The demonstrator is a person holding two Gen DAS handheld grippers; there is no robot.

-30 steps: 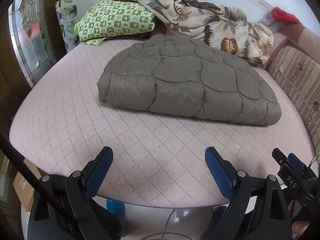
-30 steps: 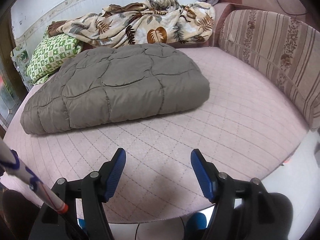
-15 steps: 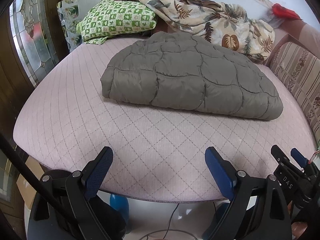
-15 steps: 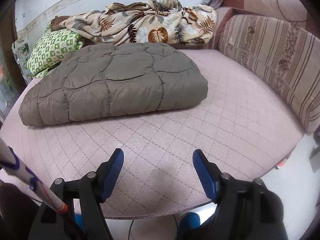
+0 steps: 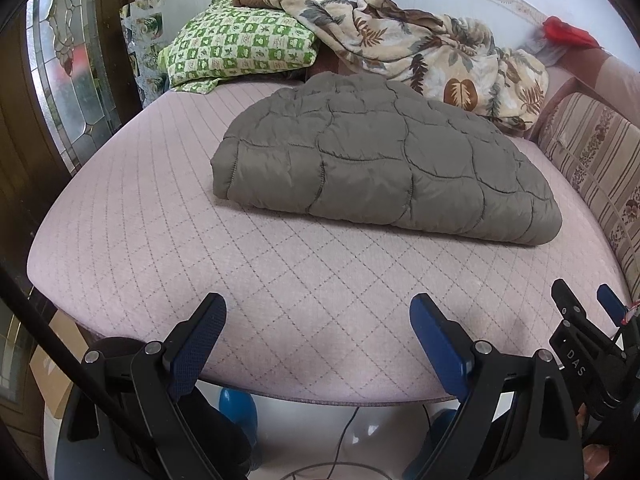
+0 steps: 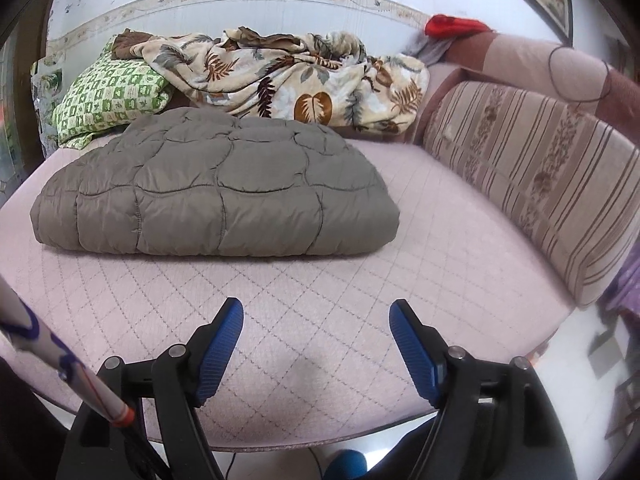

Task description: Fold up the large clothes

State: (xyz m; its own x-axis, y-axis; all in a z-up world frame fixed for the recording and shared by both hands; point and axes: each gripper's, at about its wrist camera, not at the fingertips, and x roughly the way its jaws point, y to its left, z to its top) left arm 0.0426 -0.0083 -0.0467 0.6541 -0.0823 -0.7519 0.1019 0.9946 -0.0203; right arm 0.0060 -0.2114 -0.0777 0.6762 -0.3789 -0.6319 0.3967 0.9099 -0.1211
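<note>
Pink quilted mattress (image 5: 168,248) (image 6: 460,248) fills most of both views, diamond stitching across it, near edge curving just under the grippers.

Grey-brown quilted jacket (image 5: 384,168) (image 6: 216,196), folded into a thick puffy slab, lies flat on the mattress toward the middle and back, well apart from both grippers. Bare mattress lies between it and the fingers.

Striped floral backrest cushion (image 5: 592,168) (image 6: 532,184) runs along the right side of the mattress, near the jacket's right end but not touching it.

Leaf-print blanket (image 5: 420,48) (image 6: 304,80), crumpled, heaped against the back wall just behind the jacket. Green checked pillow (image 5: 240,48) (image 6: 108,96) at back left, blanket partly draped over its top corner. Red cloth (image 5: 568,32) (image 6: 452,26) at the far back right.

Left gripper (image 5: 316,332): jaws spread wide, holding nothing, hovering at the mattress's near edge. Right gripper (image 6: 316,336): likewise wide apart and empty, at the same near edge.
</note>
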